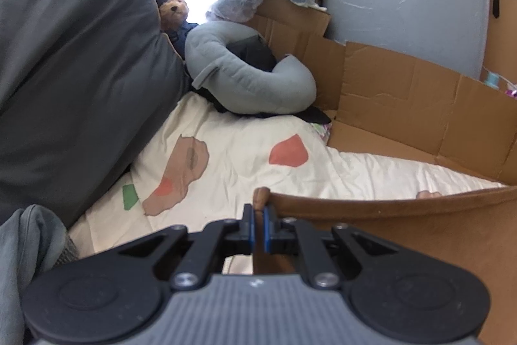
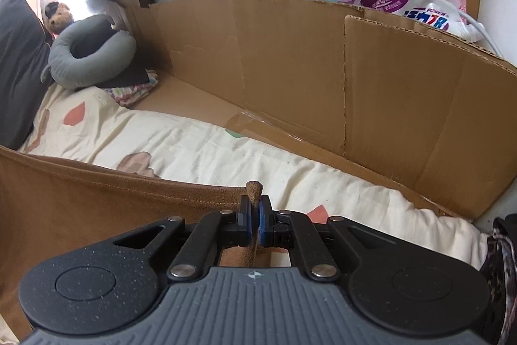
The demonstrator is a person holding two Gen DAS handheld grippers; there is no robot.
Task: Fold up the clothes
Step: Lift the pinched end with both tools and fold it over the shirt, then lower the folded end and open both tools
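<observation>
Two tools on brown garment (image 1: 404, 235)

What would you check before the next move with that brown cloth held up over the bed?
1. Left tongs pinching the brown cloth: ok.
2. Right tongs pinching its other corner: ok.
3. Top edge stretched between both: ok.
4. Patterned bed sheet ahead free for laying down: ok.
5. Grey neck pillow and cardboard wall apart from the cloth: ok.
6. Cloth's lower edge hanging free: cannot tell.
</observation>
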